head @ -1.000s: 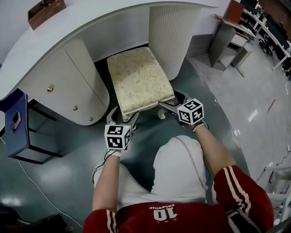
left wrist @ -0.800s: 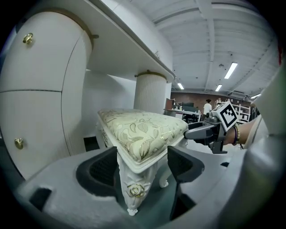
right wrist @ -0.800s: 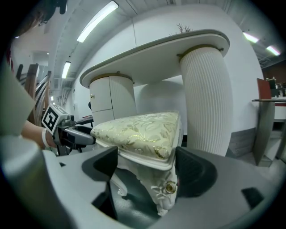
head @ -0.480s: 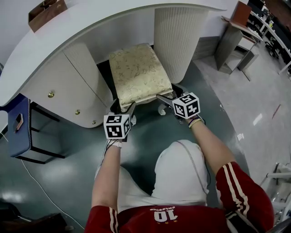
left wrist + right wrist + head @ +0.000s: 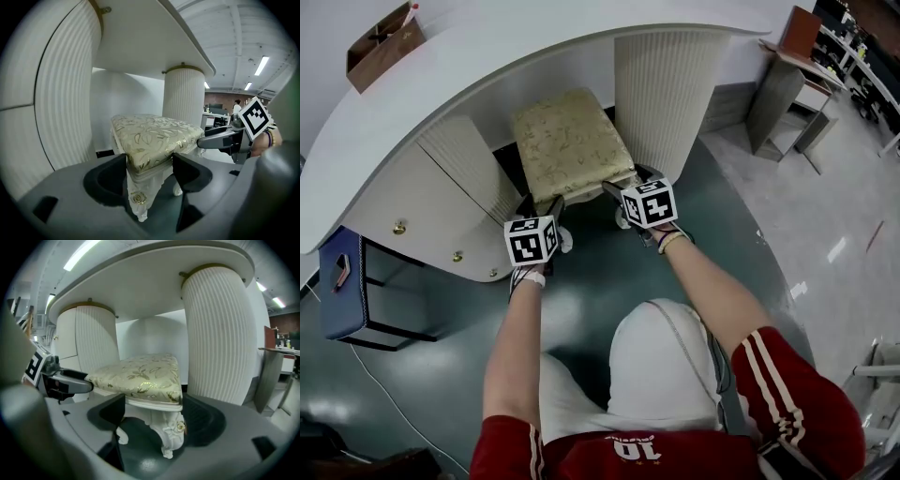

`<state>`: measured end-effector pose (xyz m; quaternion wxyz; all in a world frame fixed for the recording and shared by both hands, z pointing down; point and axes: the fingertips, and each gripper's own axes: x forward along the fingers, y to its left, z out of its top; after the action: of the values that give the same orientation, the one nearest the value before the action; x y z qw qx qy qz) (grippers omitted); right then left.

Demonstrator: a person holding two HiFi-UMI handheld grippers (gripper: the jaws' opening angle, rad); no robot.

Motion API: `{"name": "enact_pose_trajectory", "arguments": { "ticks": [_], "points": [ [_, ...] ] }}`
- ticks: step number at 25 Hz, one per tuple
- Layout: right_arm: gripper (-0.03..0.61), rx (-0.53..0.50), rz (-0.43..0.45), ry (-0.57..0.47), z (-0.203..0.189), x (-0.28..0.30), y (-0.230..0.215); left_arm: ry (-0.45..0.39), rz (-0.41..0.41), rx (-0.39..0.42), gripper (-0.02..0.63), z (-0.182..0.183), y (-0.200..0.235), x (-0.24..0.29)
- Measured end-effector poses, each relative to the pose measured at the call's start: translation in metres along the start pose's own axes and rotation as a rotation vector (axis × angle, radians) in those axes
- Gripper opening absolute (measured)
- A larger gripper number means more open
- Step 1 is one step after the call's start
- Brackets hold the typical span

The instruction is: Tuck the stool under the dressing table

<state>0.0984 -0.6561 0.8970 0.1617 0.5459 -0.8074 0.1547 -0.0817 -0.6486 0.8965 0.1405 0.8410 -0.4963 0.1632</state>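
Stool (image 5: 567, 141) slid inward; half-open fingers (image 5: 111, 179) tightening on corners.

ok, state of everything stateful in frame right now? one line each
dressing table: cabinet doors closed
stool: upright, seat partly under the dressing table, front end sticking out
left gripper: jaws have just been closing, clamped on the stool's front left corner
right gripper: jaws have just been closing, clamped on its front right corner
brown box: on the dressing table, open top
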Motion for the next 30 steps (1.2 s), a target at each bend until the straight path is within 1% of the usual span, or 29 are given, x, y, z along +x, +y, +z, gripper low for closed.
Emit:
{"name": "enact_pose_trajectory", "arguments": {
  "ticks": [4,9,12,14,18,20,23,25,27,30],
  "points": [
    [0.379,0.01,-0.017,-0.005,0.009,0.019,-0.001,0.016,0.033,-0.001,0.295,0.008,0.015,0.012],
    [0.351,0.013,0.03,-0.005,0.008,0.015,0.002,0.014,-0.005,-0.041,0.303,0.007,0.012,0.003],
    [0.347,0.02,0.036,-0.02,0.008,0.001,0.004,-0.007,-0.014,-0.048,0.288,0.0,0.004,-0.013],
    [0.347,0.022,0.046,-0.033,0.009,-0.013,0.009,-0.021,-0.035,-0.044,0.286,-0.004,-0.005,-0.028],
    [0.347,0.023,0.107,-0.074,0.017,-0.053,0.032,-0.06,-0.089,-0.02,0.287,0.001,-0.019,-0.069],
    [0.345,0.016,0.132,-0.105,0.026,-0.076,0.044,-0.106,-0.092,-0.009,0.287,0.013,-0.021,-0.093],
    [0.344,-0.036,0.145,-0.145,0.041,-0.106,0.056,-0.182,-0.098,0.007,0.281,0.04,-0.026,-0.125],
    [0.342,-0.076,0.151,-0.161,0.052,-0.124,0.063,-0.218,-0.106,0.021,0.281,0.059,-0.032,-0.144],
    [0.341,-0.097,0.163,-0.166,0.068,-0.141,0.068,-0.24,-0.113,0.03,0.279,0.078,-0.039,-0.161],
    [0.341,-0.074,0.192,-0.15,0.099,-0.165,0.075,-0.242,-0.125,0.048,0.279,0.111,-0.055,-0.186]
  ]
}}
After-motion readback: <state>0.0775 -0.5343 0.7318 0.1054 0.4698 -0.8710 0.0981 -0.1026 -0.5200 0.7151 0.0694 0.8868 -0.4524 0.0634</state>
